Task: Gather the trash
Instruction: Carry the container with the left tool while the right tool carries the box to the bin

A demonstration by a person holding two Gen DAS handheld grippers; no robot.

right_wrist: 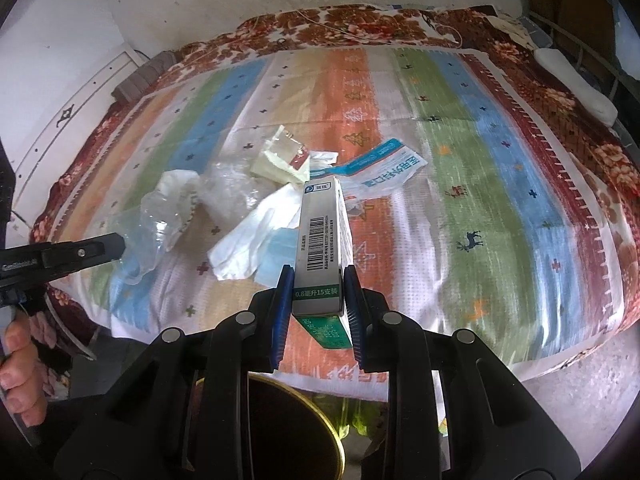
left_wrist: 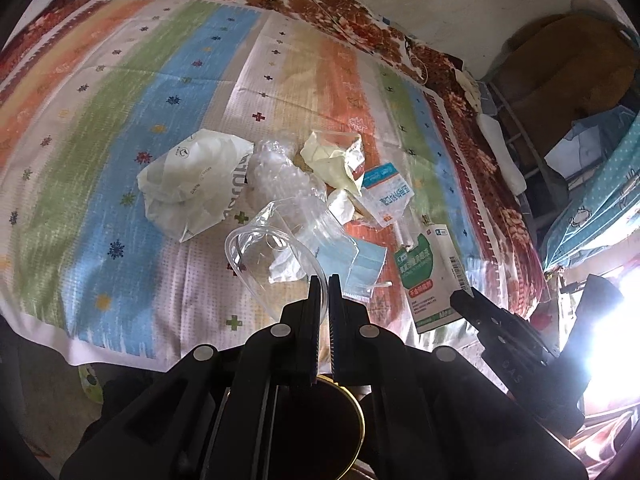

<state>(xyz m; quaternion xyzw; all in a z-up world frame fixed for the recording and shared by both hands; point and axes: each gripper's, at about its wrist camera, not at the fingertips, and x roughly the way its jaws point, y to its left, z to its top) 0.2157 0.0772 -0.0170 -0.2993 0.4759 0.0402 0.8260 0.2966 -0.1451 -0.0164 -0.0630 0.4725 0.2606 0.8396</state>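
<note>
My left gripper (left_wrist: 324,279) is shut on the rim of a clear plastic cup (left_wrist: 272,264), which tilts above the striped mat (left_wrist: 120,160). In the right wrist view the same cup (right_wrist: 148,220) hangs at the tip of the left gripper (right_wrist: 119,245). My right gripper (right_wrist: 318,271) is shut on a green-and-white carton (right_wrist: 320,240), held above the mat's near edge. From the left wrist view the carton (left_wrist: 432,276) shows at the right with the right gripper (left_wrist: 464,300) on it.
Trash lies mid-mat: a white paper bag (left_wrist: 192,184), crumpled clear plastic (left_wrist: 280,172), a yellowish wrapper (left_wrist: 332,156), a blue-and-white pouch (left_wrist: 386,196), a blue mask (left_wrist: 364,264) and white tissue (right_wrist: 256,236). A dark gold-rimmed bin (right_wrist: 337,440) stands below. A hand (right_wrist: 20,368) shows at the left.
</note>
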